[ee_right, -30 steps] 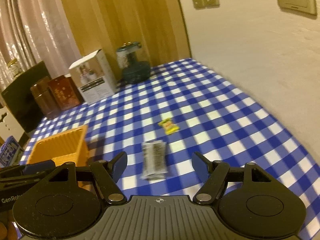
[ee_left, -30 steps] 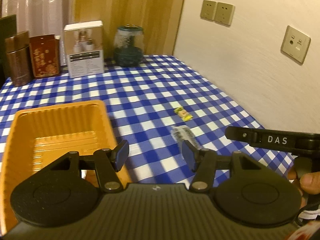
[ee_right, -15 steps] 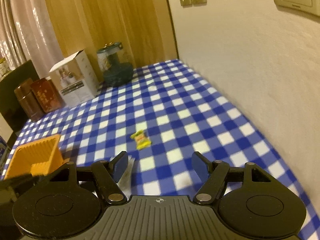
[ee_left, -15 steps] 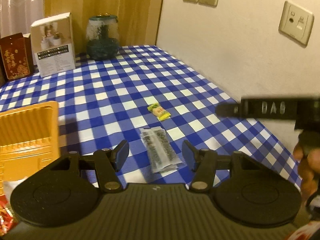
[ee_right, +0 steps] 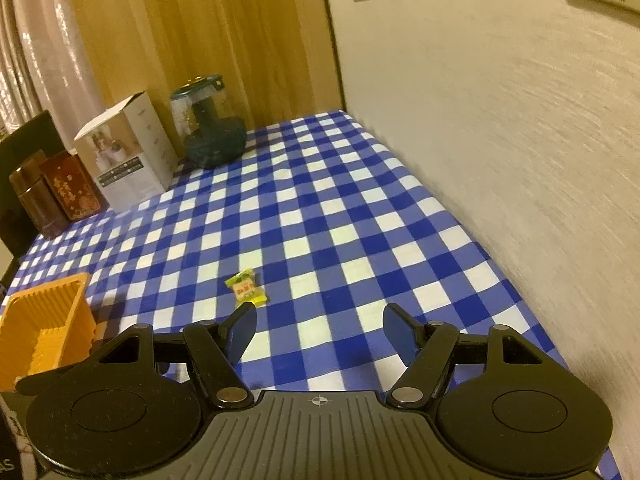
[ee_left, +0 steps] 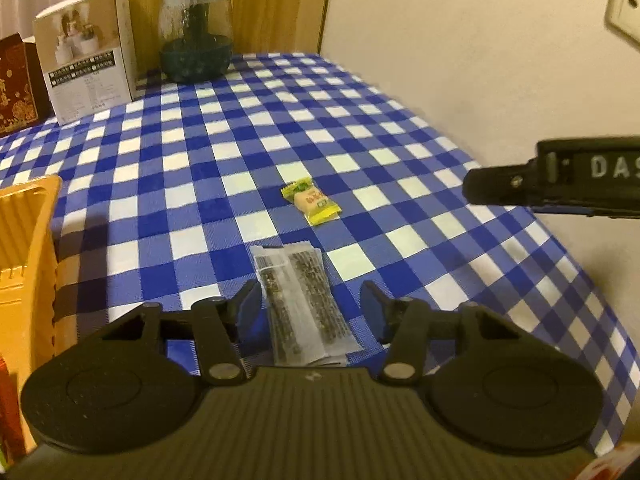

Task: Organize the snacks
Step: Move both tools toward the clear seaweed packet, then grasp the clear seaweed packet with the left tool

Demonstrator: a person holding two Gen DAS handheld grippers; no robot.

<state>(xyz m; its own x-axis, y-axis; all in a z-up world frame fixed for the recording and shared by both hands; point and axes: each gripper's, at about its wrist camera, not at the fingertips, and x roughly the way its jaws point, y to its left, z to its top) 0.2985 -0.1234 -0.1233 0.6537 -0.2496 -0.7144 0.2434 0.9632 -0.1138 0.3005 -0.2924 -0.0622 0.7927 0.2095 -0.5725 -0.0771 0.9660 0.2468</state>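
A clear packet of dark seaweed snack (ee_left: 302, 300) lies on the blue checked tablecloth between the fingers of my open left gripper (ee_left: 310, 310), not gripped. A small yellow-green candy (ee_left: 311, 200) lies beyond it; it also shows in the right wrist view (ee_right: 245, 288), just ahead of my left fingertip there. My right gripper (ee_right: 320, 330) is open and empty above the cloth. The orange tray (ee_left: 24, 264) stands at the left, and it shows in the right wrist view (ee_right: 44, 320) too.
A white box (ee_left: 86, 50), a glass jar with a dark base (ee_left: 196, 32) and red-brown tins (ee_right: 56, 194) stand at the table's back. A wall (ee_right: 500, 120) runs along the right edge. The other gripper's black body (ee_left: 560, 178) reaches in from the right.
My left gripper has swung right from the orange tray and closed in over the seaweed packet. My right gripper has moved right, so the packet has left its view.
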